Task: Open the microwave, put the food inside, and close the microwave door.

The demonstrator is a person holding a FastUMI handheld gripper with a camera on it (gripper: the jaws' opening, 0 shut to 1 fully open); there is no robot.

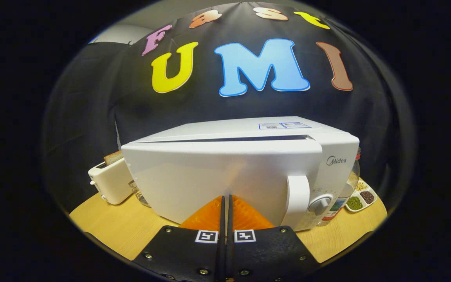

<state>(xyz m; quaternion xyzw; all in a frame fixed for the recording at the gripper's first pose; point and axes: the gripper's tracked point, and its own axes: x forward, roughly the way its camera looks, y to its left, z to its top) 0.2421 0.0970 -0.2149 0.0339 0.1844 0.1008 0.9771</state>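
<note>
A white microwave [245, 172] stands on the wooden table [131, 227], right in front of me. Its door [210, 180] is swung nearly to, with a thin dark gap along its top edge. The door handle [298, 199] is a vertical white bar beside the control knob [320, 204]. My gripper [225, 196] is shut with nothing between its fingers, and its tips rest at or against the lower middle of the door, left of the handle.
A cream toaster [110, 181] with a slice of bread in it stands left of the microwave, and a glass container [140, 194] sits between them. Right of the microwave are a bottle [349, 188] and a small white tray of beans [362, 197].
</note>
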